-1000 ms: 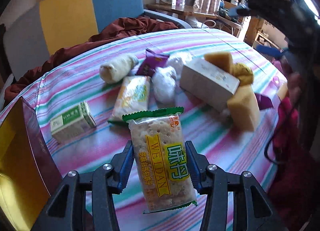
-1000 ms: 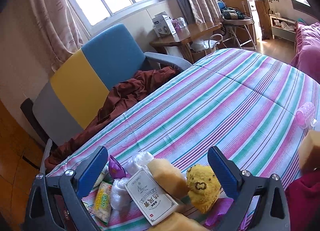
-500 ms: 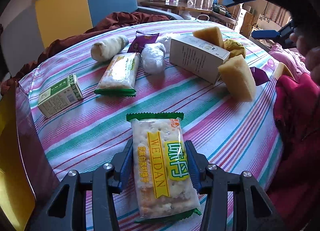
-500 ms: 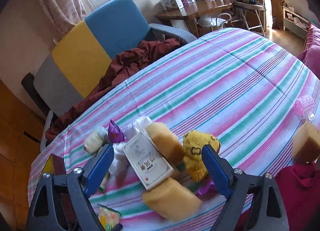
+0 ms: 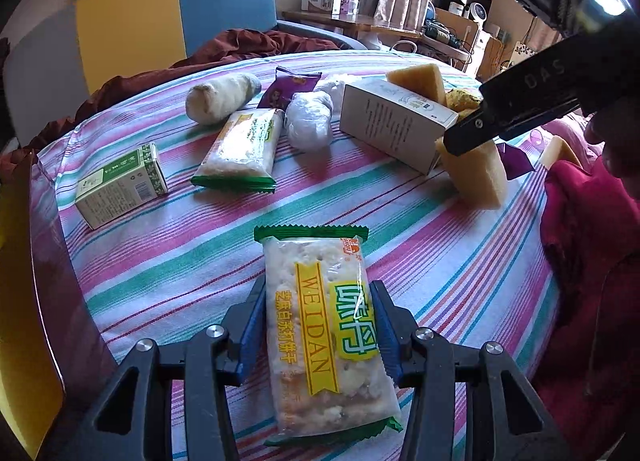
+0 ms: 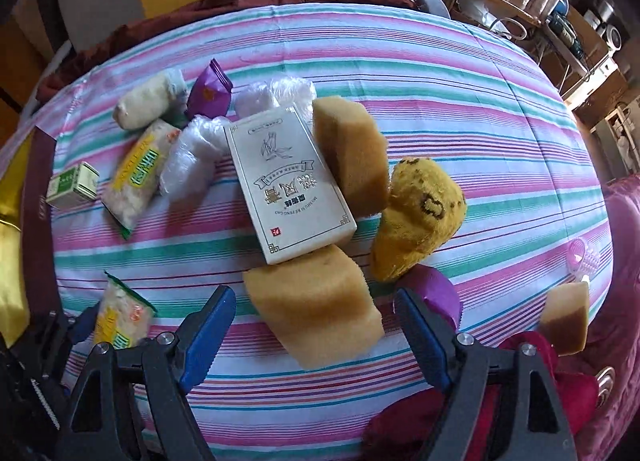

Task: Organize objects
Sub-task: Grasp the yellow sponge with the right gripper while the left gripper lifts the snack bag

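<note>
**Green-trimmed cracker pack gripped on the left, sponge framed on the right**

Green foil edges and a yellow band mark the cracker pack point(image 5: 326, 335), and the left gripper point(image 5: 318, 325) has it pinched by its long sides, the blue fingers point(image 5: 251, 325) pressing in from both flanks, drawn in narrow around it. The pack hangs just above the striped cloth of the bench point(image 5: 172, 261), close to the near edge.

Moving right across the bench: a small green box point(image 5: 122, 185) lies on its side, then a second cracker pack point(image 5: 242, 149) flat on the stripes, with a pale wrapped roll point(image 5: 220, 99) behind it. A purple sachet point(image 5: 290, 89) sits just beyond, beside a white plastic-wrapped bundle point(image 5: 310, 121). Next comes the white carton point(image 6: 286, 185), lying flat, with one tan sponge point(image 6: 352, 153) leaning against its far side and a yellow plush toy point(image 6: 420, 217) just to the right.

Over to the right gripper point(image 6: 314, 337): it points steeply down over the near tan sponge block point(image 6: 316, 313), which lies touching the carton's near end. Its jaws have just been closing in, yet they stand wide, the sponge between them and neither blue finger pressing on it. A purple wrapper point(image 6: 438, 293) peeks out behind the right finger, and a further sponge piece point(image 6: 566, 319) rests at the far right beside a pink roller point(image 6: 584, 259).
</note>
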`<state>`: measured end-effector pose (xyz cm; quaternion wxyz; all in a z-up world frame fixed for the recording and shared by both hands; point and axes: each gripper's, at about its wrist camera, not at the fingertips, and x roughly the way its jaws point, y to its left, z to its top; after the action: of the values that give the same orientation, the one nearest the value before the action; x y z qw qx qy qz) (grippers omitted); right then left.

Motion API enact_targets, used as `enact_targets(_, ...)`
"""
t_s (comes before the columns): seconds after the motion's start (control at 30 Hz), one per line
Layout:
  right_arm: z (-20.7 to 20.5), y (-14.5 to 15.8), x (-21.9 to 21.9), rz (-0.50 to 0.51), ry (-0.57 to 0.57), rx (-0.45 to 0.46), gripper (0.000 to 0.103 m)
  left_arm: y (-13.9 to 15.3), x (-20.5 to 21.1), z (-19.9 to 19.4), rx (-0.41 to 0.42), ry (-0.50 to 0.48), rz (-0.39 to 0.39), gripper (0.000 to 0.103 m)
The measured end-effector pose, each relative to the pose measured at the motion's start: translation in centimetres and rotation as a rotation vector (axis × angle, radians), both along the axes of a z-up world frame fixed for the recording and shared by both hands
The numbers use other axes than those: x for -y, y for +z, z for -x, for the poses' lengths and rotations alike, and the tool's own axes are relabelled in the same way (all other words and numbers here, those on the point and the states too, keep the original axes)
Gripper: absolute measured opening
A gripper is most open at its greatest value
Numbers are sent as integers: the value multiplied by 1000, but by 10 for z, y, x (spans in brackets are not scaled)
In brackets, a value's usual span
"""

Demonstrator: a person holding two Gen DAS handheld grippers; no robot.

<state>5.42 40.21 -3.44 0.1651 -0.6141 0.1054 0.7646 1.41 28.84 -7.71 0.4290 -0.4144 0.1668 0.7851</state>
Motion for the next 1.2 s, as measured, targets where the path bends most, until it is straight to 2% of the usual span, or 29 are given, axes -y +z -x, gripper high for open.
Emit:
enact_targets(0.07,3,-9,2,-14,14,33,82,0,1,0,0,0,-3,50)
enact_targets(0.13,3,-18,5,-27,27,60,63,0,2,0,-2,-1,-5,50)
enact_targets(0.23,-1,-20,12,-49,48,51,59,-1,3,1,-6,-2,-9,50)
enact_targets(0.33,-5,-17,20,-16,77,36,58,-1,6,1,-10,-1,-15,49)
enact_targets(0.47,-4,-7,37,55,150,-33,58,0,12,-3,-19,-4,-22,49)
enact_targets(0.6,7,-1,49,56,170,-110,58,0,18,-3,-18,2,-28,49)
enact_targets(0.77,25,-13,71,74,208,-155,58,4,25,-7,-19,20,-26,49)
enact_targets(0.83,29,-23,74,71,200,-158,57,11,32,-12,-13,10,-45,49)
enact_targets(1.0,28,-22,71,64,200,-209,54,49,58,-22,-73,11,-115,49)
enact_targets(1.1,29,-21,75,39,216,-213,53,72,86,-10,-69,86,-173,49)
enact_targets(1.2,32,-22,81,11,236,-208,53,91,113,18,-72,217,-188,49)
